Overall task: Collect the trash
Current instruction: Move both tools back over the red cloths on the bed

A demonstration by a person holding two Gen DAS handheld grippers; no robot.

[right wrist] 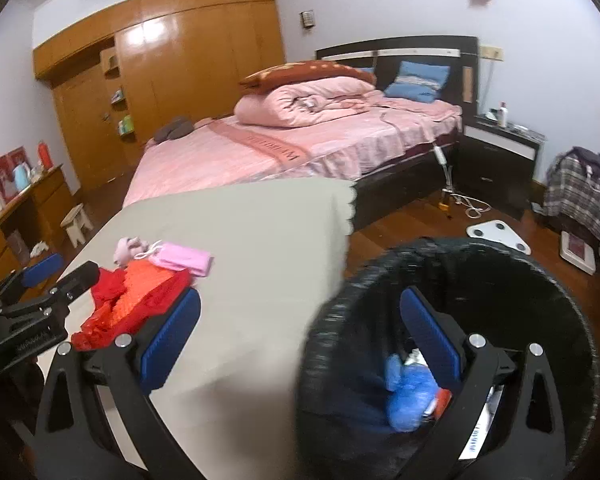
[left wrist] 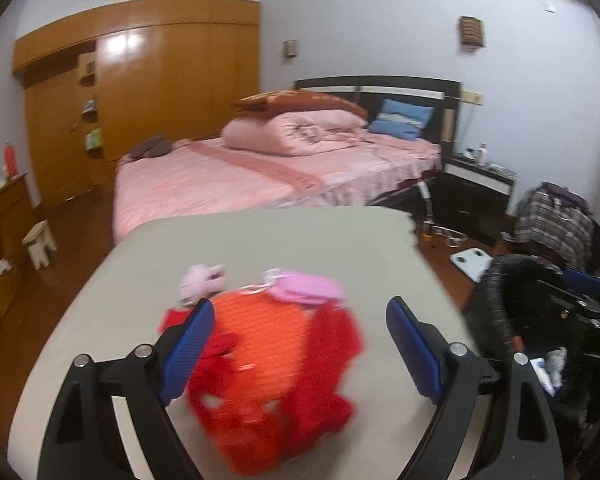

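Note:
A red and orange mesh bag (left wrist: 272,376) lies on the grey cloth-covered table (left wrist: 260,240). Behind it lie a pink pouch (left wrist: 308,292) and a small pink toy (left wrist: 200,282). My left gripper (left wrist: 300,356) is open, its blue pads on either side of the bag. My right gripper (right wrist: 300,340) is open and empty, over the rim of a black trash bin (right wrist: 340,320) at the table's right edge. Blue crumpled trash (right wrist: 408,396) lies inside the bin. The bag (right wrist: 136,304), the pouch (right wrist: 184,258) and the toy (right wrist: 128,250) show in the right wrist view, with the left gripper (right wrist: 44,284) beside the bag.
A pink bed (right wrist: 300,148) stands behind the table, a wooden wardrobe (right wrist: 180,60) at the back left. A black nightstand (right wrist: 500,152), a white scale (right wrist: 496,232) on the wood floor and a chair with plaid clothes (right wrist: 584,196) are to the right. A small stool (right wrist: 76,224) is at left.

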